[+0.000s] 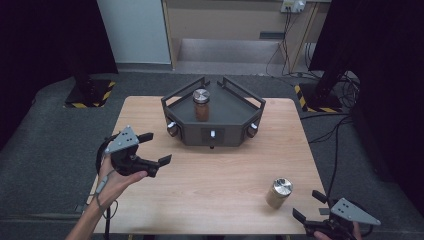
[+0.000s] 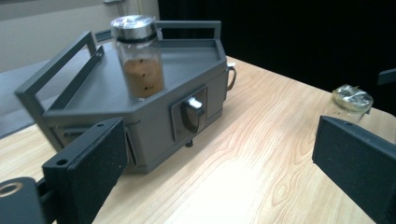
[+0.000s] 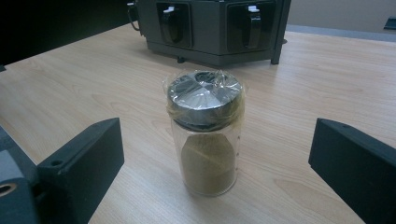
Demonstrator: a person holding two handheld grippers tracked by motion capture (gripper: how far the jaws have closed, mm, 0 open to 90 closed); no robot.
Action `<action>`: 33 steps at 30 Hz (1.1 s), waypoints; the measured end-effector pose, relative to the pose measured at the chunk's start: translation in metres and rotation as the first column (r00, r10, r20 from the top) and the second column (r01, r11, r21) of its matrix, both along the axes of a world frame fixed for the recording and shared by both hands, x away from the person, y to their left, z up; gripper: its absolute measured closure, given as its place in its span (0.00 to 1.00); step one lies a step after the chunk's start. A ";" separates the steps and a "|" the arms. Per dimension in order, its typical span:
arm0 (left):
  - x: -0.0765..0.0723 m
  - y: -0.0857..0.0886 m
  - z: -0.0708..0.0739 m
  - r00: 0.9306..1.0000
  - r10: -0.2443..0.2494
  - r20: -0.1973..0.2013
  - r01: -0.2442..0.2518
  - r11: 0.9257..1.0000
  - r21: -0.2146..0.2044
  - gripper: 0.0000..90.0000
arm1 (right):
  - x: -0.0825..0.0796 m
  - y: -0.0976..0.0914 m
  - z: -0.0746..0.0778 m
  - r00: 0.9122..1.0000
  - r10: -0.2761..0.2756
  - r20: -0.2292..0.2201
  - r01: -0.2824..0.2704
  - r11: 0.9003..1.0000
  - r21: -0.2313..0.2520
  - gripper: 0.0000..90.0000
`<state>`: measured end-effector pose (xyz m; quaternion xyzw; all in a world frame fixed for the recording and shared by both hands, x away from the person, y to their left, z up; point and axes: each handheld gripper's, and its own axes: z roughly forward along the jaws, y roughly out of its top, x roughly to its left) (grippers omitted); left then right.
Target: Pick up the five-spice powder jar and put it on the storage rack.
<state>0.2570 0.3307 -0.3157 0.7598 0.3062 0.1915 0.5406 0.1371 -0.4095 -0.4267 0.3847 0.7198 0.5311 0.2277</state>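
The right tool [image 1: 311, 207] hovers at the desk's [image 1: 210, 180] near right corner, jaws wide and empty, aimed at the pale spice jar [image 3: 205, 135] standing just ahead of them. That jar sits upright on the desk, long axis vertical, its plastic-wrapped metal lid facing up. The left tool [image 1: 154, 148] is also wide and holds nothing, pointing toward the grey rack [image 1: 212, 117]. A darker jar [image 1: 201, 105] already stands upright on the rack, so the work looks about half done: the pale jar is not yet gripped or carried over.
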 end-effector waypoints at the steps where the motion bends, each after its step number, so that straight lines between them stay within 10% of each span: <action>1: -0.002 0.001 -0.004 1.000 0.005 -0.004 -0.005 1.000 -0.010 0.03 | 0.000 0.000 0.000 1.000 0.000 0.000 0.000 1.000 0.000 0.04; 33: -0.055 0.017 -0.073 0.982 0.132 -0.134 -0.130 0.991 0.024 0.04 | 0.000 0.000 0.000 1.000 0.006 0.002 -0.006 1.000 -0.003 0.04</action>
